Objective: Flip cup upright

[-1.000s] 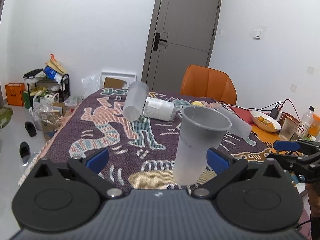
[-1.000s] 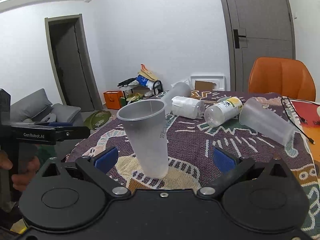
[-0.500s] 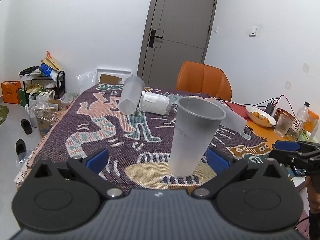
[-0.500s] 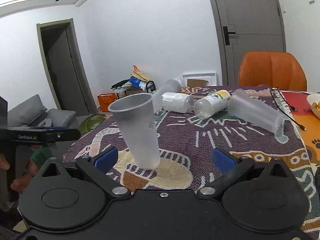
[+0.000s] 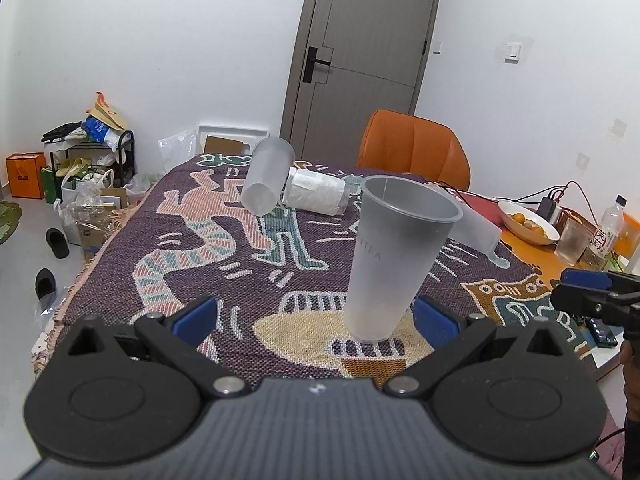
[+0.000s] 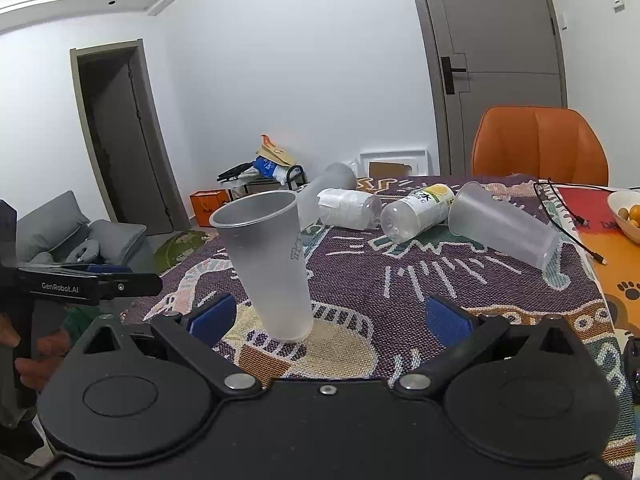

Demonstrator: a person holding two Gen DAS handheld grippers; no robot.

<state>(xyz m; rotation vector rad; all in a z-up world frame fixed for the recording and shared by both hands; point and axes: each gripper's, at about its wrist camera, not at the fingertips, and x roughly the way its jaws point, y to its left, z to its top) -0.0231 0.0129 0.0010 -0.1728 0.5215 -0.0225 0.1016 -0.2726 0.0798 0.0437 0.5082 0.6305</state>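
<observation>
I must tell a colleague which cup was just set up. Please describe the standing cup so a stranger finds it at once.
On the patterned tablecloth, look at the near end, on the pale yellow patch. The frosted grey cup stands there, mouth up. The other cups and the bottle lie on their sides farther back.

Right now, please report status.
Both grippers open, left, right. Cup upright on cloth, free. Nothing in the way.
</observation>
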